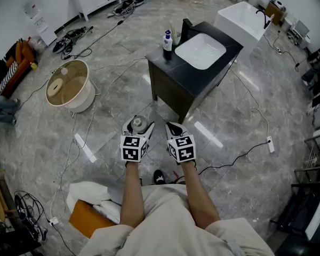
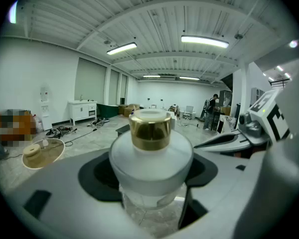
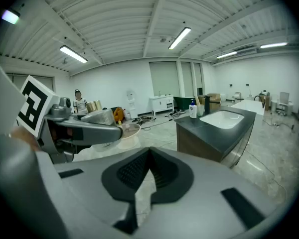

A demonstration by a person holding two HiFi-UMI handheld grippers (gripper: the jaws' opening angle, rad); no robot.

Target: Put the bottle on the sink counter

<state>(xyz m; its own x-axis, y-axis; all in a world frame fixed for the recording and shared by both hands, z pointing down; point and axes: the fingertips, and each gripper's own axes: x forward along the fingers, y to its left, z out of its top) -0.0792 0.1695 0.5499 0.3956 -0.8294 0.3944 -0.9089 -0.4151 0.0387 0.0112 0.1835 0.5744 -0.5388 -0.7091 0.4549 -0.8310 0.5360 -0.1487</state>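
Note:
A frosted glass bottle (image 2: 150, 156) with a gold cap (image 2: 150, 128) stands upright between the jaws of my left gripper (image 1: 138, 124), which grips its round body. In the head view the bottle (image 1: 138, 123) hangs over the floor, well short of the sink counter (image 1: 169, 64). That counter is a black cabinet with a white basin (image 1: 200, 50), ahead and to the right. My right gripper (image 1: 174, 127) is held beside the left one, shut and empty. The right gripper view shows the counter (image 3: 217, 133) off to the right.
A blue-and-white soap bottle (image 1: 167, 40) stands on the counter's left corner. A round beige tub (image 1: 69, 87) sits on the floor to the left. Cables (image 1: 240, 156) run across the tiles, and a white bathtub (image 1: 243, 17) lies behind the counter. A white cloth (image 1: 90, 194) lies near my feet.

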